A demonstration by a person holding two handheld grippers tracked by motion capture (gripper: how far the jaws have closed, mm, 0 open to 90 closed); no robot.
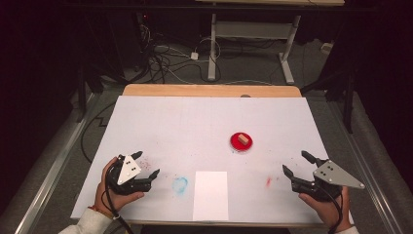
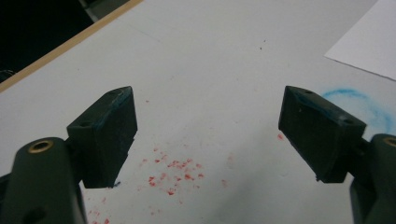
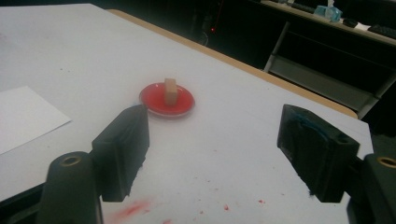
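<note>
Both grippers parked at the near edge of the table, nothing in either. Left gripper (image 1: 144, 165) jaws spread wide over bare white surface with red specks (image 2: 175, 170); right gripper (image 1: 296, 163) jaws also wide apart, empty, aimed toward the red dish (image 1: 241, 141).

Using the dish as landmark: the small wooden block (image 1: 243, 140) stands upright in its middle. White paper sheet (image 1: 210, 195) lies well nearer the person than the dish, slightly toward the left-gripper side. Blue smudge (image 1: 179, 185) sits just beside the sheet, on its side away from the dish.

My read: next step is picking the block, and the right gripper is better placed. Suggest:
- come in from above, jaws straddling the block's narrow faces
- keep the jaw tips clear of the dish rim, which looks shallow and likely to slide
- close slowly and lift straight up
- the dish seems wet with red, so expect drips
</note>
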